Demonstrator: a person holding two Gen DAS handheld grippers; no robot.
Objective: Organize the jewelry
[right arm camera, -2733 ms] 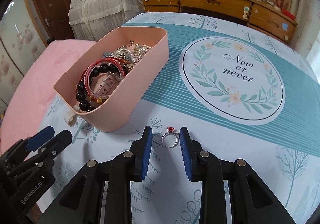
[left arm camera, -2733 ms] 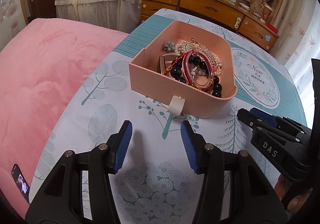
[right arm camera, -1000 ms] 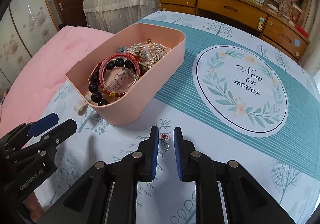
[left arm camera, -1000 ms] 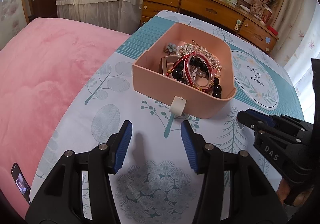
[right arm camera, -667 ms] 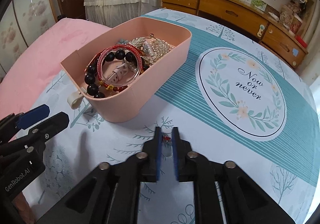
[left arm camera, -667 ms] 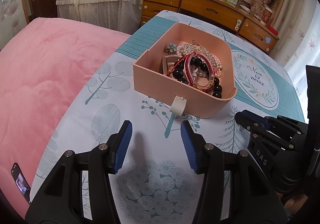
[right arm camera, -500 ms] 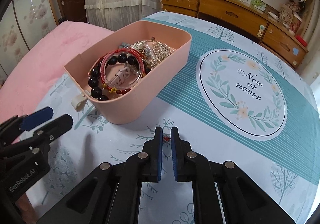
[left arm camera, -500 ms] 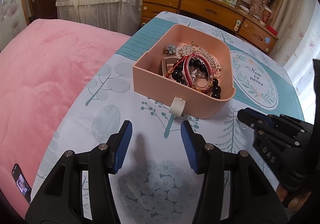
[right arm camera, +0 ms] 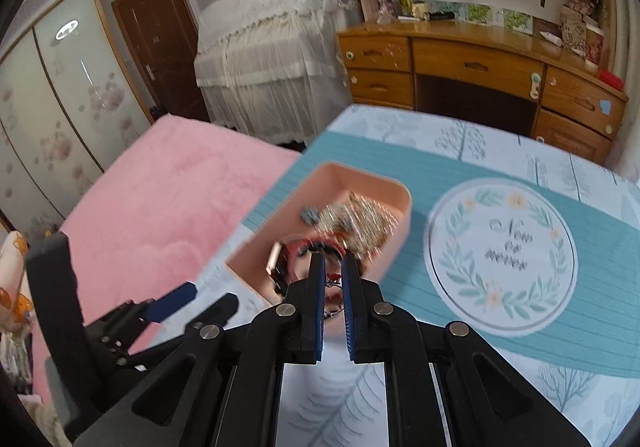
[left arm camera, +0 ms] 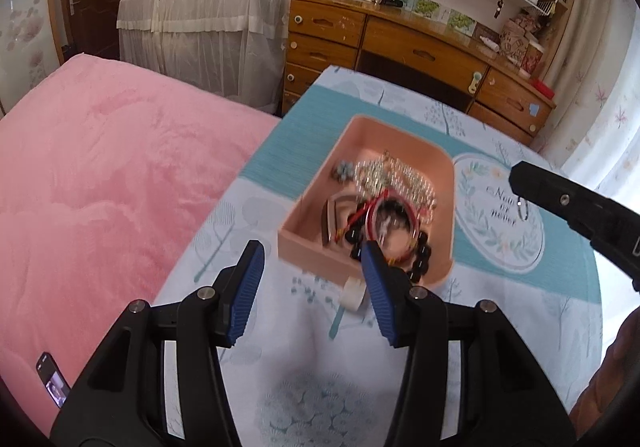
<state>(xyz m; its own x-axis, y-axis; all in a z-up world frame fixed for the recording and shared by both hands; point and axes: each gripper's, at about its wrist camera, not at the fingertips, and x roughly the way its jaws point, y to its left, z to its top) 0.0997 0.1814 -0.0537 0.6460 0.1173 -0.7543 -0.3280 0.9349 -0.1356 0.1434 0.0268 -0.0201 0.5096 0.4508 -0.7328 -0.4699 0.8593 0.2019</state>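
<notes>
Ring lifted, tray full

A thin silver ring (right arm camera: 334,297) with a small red stone is pinched, clear of the cloth; the pink open-topped tray (left arm camera: 447,183) rests flat on the patterned tablecloth, heaped with a red bangle (left arm camera: 394,225), black beads (left arm camera: 420,263) and blurred silvery pieces (left arm camera: 394,177).

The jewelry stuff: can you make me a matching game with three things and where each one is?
Things:
1. ring
2. beaded bracelets
3. round "Now or never" print

Places:
A. inside the pink box
B. on the tablecloth, beside the box
C. pinched in the right gripper, lifted off the cloth

Pairs: 1-C, 2-A, 3-B
</notes>
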